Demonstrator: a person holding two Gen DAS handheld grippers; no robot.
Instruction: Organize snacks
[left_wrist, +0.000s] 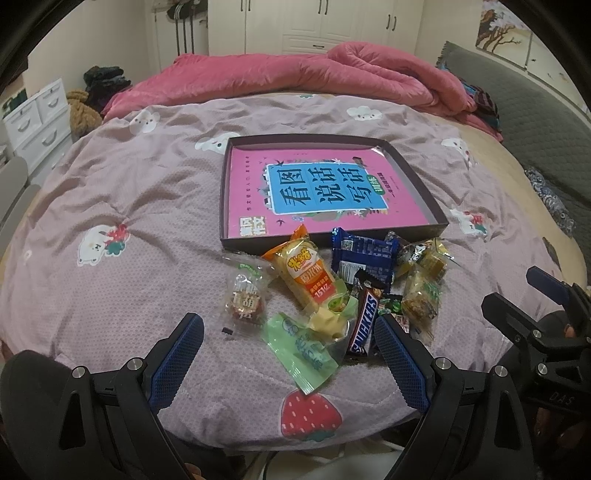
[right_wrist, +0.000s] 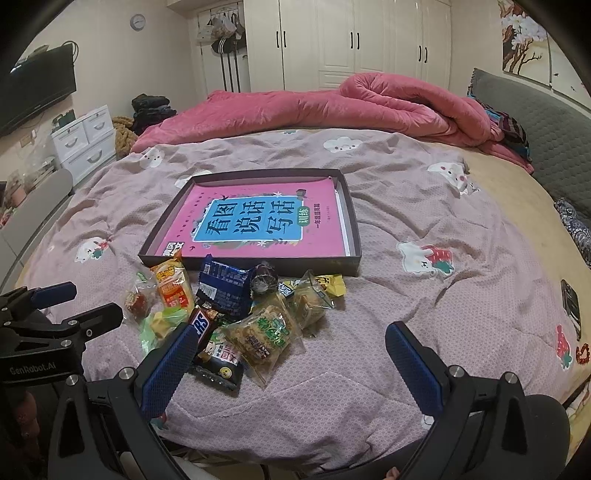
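Snacks heaped on a quilted bed, just in front of a shallow tray.

Your left gripper (left_wrist: 288, 354) hangs low over the quilt (left_wrist: 147, 206), fingers spread wide and holding nothing. Between them lie a clear date packet (left_wrist: 243, 299), an orange rice-cracker bag (left_wrist: 304, 271), a green wrapper (left_wrist: 306, 354) and a Snickers bar (left_wrist: 364, 319). Behind the pile sits the dark tray (left_wrist: 334, 240), with a pink book (left_wrist: 317, 184) lying inside. Your right gripper (right_wrist: 291, 354) is also wide open and empty, right of the pile.
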